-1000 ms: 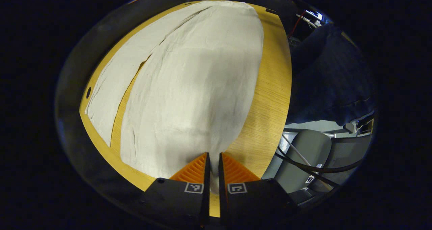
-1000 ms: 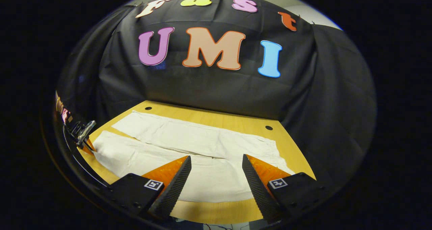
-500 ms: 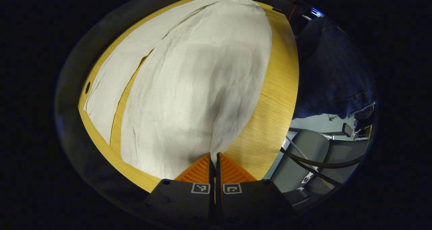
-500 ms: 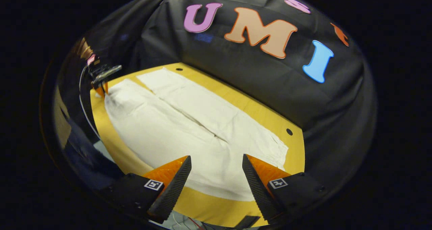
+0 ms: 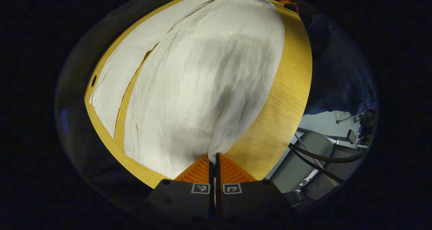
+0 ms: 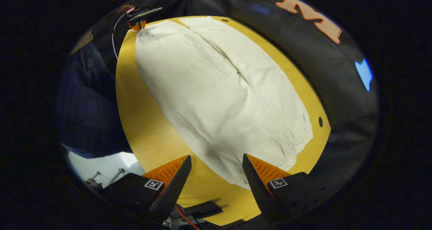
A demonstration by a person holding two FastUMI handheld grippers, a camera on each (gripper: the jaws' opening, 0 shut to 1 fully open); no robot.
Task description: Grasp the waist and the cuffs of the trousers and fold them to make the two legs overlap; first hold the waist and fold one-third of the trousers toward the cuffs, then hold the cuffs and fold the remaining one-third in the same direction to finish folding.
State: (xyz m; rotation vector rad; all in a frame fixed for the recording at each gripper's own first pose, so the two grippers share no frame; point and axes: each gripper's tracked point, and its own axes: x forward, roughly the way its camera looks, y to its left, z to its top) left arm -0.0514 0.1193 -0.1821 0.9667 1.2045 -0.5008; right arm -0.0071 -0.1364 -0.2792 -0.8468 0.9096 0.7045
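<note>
L gripper (image 5: 215, 161) pinched on trousers (image 5: 202, 75) cuff; R gripper (image 6: 216, 169) wide open, empty, over waist end.

Left claw (image 5: 215, 161): fingers pressed together, pinching the cloth at the bench's near corner.
Right claw (image 6: 216, 171): fingers spread wide, held above the bench's edge, gripping nothing.

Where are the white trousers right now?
The trousers lie spread flat on the wooden table. In the left gripper view the left gripper pinches one cuff corner, and the right gripper hovers open over the waist end.
</note>
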